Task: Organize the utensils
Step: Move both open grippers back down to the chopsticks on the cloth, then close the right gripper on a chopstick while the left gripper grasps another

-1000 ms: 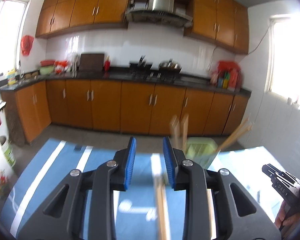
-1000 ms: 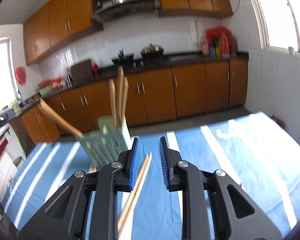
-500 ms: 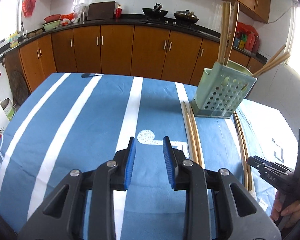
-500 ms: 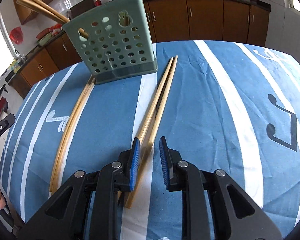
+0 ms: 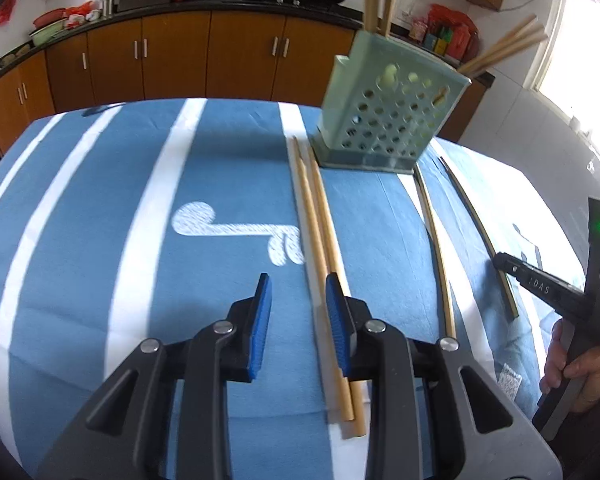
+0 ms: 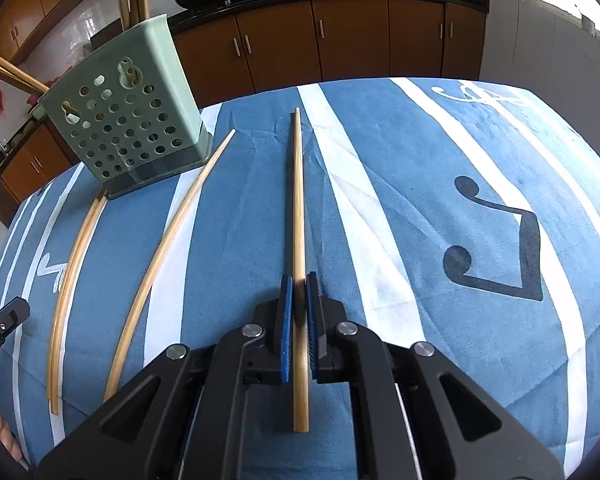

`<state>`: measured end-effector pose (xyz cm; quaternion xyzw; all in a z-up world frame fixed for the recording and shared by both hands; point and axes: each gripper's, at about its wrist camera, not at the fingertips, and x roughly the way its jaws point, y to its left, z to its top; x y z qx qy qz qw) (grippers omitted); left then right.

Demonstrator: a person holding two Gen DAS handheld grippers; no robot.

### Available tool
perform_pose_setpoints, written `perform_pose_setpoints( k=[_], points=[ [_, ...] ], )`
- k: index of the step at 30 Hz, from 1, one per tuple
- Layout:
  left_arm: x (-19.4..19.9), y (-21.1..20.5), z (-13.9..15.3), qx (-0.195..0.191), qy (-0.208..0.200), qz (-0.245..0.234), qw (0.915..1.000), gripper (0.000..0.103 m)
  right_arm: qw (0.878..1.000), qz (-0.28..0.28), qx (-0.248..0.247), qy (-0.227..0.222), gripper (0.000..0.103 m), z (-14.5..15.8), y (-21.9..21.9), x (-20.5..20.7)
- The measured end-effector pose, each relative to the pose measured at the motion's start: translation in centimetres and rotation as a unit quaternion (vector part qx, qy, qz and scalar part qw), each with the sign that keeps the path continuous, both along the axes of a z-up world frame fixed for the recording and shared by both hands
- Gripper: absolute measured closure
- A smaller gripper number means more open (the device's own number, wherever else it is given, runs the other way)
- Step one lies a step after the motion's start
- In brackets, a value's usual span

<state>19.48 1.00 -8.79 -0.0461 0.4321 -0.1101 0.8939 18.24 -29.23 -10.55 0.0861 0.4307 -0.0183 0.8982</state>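
A pale green perforated utensil holder [image 5: 388,120] stands on the blue striped tablecloth [image 5: 100,240] with several chopsticks upright in it; it also shows in the right wrist view [image 6: 128,120]. My right gripper [image 6: 297,280] is shut on one wooden chopstick [image 6: 298,200] that points away along the cloth. My left gripper [image 5: 298,284] is open, just left of a pair of chopsticks [image 5: 320,240] lying on the cloth; its right finger overlaps them. Another loose chopstick [image 6: 168,240] lies left of the held one, and a further pair [image 6: 72,260] lies beyond it.
The right gripper's body and the hand holding it [image 5: 572,320] show at the right of the left wrist view. Brown kitchen cabinets [image 5: 220,52] and a counter with woks stand behind the table. The table's far edge lies just beyond the holder.
Both grippers have come down close to the cloth. My right gripper has shut on one chopstick of its pair and drawn it apart to the right. My left gripper has moved beside the left pair.
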Motion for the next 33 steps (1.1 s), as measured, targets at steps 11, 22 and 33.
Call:
perform_pose_setpoints(
  k=[11,22,33],
  points=[
    [0.6,-2.3,-2.1,0.036,0.015,-0.018,0.9991,0.082,1.0,0.009,-0.02,-0.008,0.095,0.0,0.7,0.1],
    [1.3,-1.1,-2.0,0.071,0.007,0.029,0.997,0.095,0.999,0.024,-0.036,-0.009,0.095,0.1,1.1,0.3],
    [2.9,4.7,-1.8,0.052,0.006,0.071,0.9961,0.094,0.999,0.02,-0.037,-0.013,0.095,0.1,0.7,1.1]
  ],
)
